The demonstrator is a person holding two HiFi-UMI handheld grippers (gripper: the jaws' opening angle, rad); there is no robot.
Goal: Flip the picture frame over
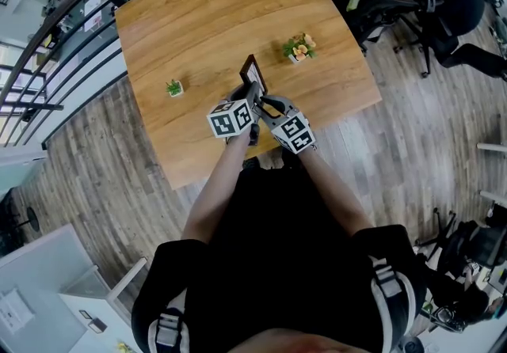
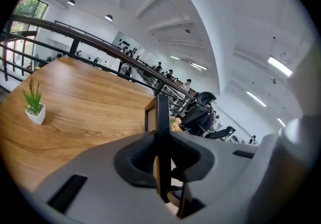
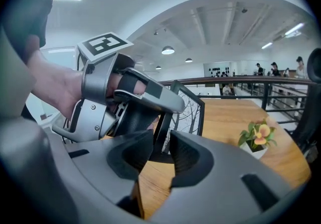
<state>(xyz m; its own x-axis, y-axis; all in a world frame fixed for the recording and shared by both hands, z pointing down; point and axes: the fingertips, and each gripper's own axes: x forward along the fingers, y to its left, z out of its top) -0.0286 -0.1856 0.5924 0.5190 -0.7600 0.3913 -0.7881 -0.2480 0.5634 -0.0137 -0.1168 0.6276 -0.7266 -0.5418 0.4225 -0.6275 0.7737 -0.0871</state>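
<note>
Over the table (image 1: 198,19), the left gripper (image 2: 163,153) and right gripper (image 3: 161,150) both clamp the upright picture frame (image 1: 252,73); unequal twisting could wrench it free and drop it.

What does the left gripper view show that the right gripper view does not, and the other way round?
Only the left gripper view: the small green plant in a white pot. Only the right gripper view: the left tongs seen from outside, and the tree drawing in the frame. Both: the upright picture frame, gripped by the left tongs in one and the right tongs in the other, and the wooden table.
</note>
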